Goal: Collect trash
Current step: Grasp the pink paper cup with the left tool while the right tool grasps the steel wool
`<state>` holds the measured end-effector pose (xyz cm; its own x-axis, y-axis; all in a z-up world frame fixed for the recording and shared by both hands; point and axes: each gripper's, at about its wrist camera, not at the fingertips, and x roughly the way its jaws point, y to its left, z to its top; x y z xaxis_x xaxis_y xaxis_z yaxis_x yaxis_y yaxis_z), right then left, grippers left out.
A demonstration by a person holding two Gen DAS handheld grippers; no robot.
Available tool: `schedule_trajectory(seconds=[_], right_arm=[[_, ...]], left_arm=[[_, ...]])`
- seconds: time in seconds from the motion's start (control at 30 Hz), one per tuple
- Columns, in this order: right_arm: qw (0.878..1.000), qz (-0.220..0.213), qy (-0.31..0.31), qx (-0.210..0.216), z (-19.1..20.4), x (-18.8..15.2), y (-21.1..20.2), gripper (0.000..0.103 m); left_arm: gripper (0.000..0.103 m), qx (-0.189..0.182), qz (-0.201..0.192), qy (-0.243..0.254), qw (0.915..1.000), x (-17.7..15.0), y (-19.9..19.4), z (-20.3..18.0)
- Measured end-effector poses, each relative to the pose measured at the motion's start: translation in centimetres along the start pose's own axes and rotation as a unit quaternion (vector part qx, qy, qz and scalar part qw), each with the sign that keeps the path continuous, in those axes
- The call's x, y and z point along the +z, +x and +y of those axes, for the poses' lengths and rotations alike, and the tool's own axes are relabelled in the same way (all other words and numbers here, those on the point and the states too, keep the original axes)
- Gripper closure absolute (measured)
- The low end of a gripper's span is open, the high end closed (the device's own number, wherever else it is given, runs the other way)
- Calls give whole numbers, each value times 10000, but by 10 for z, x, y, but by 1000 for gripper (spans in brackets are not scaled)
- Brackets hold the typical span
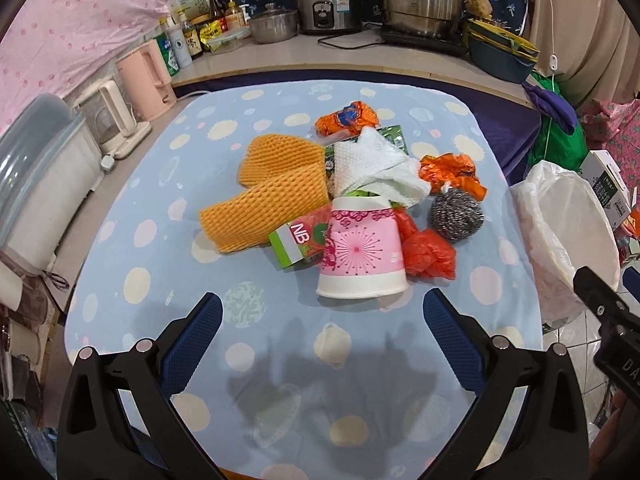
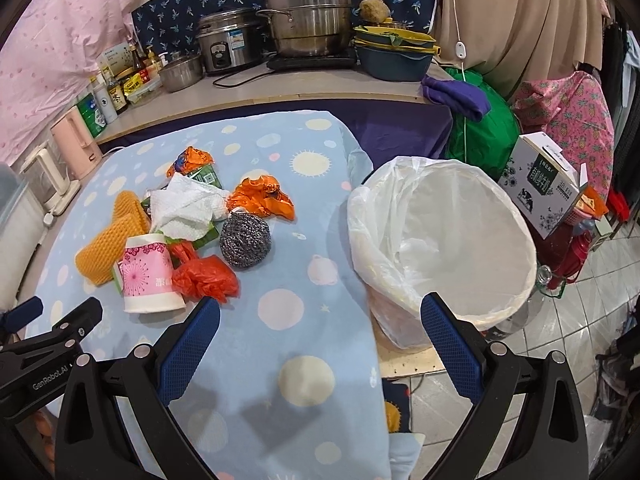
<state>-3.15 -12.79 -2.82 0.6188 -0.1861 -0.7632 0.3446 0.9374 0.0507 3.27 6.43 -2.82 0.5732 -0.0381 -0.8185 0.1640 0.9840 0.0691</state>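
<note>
Table: a blue dotted cloth (image 1: pixel 132 248) is spread over it, and the trash is heaped near the middle of the cloth.
Bin: a white-lined bin (image 2: pixel 516 216) is seen just past the table's right edge, mouth tilted toward the table; nothing is made out inside it.
Left gripper (image 1: pixel 322 318): its jaws are spread wide with nothing between them, and it is held just short of the cup.
Right gripper (image 2: pixel 320 322): equally wide and empty, it is aimed between the heap and the bin, 1 blue finger (image 2: pixel 448 344) being seen in front of the bin's liner.
Foam nets: 2 orange foam nets (image 1: pixel 264 204) are laid on the heap's left side, touching the small box.
Paper towel: a crumpled paper towel (image 1: pixel 372 168) is draped over the top of the heap and onto the cup's base.
Cup: a pink paper cup (image 1: pixel 362 256) is lying on its side, rim toward the left gripper; it is likely to be crushed or rolled away if pinched across its rim.
Scourer: a steel scourer (image 2: pixel 245 242) is resting beside a red plastic bag (image 2: pixel 206 278); the bag could be dragged along by its strands.
Box: a green and red box (image 1: pixel 298 240) is wedged under the cup, so it may be flicked off the cloth if the cup is lifted.
Wrappers: orange wrappers (image 2: pixel 264 196) are light, and are judged likely to slip from wide jaws or miss the bin.
</note>
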Motion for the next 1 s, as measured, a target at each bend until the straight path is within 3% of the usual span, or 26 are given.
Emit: schedule_trajectory(seconds=[0.5,0.7,0.87,0.97,1.0], right_arm=[[9999,64,-80,60,38,13,48,13],[9993,249,76,250,41,27,75,22],[9977,331,276,527,41,35,94,28],[9973,377,266,567,45,38,107,30],[9972,392,251,580,47,39,111,30]], left_arm=[[7,-632,193,-230,9975,9,74,25],[9,-973,169,-204,9949,13,94,19],[20,-1370,250,-300,9898,15,104,19],[29,-1581,268,-404,9862,15,105,20],[37,-1635,255,-398,9854,15,104,21]])
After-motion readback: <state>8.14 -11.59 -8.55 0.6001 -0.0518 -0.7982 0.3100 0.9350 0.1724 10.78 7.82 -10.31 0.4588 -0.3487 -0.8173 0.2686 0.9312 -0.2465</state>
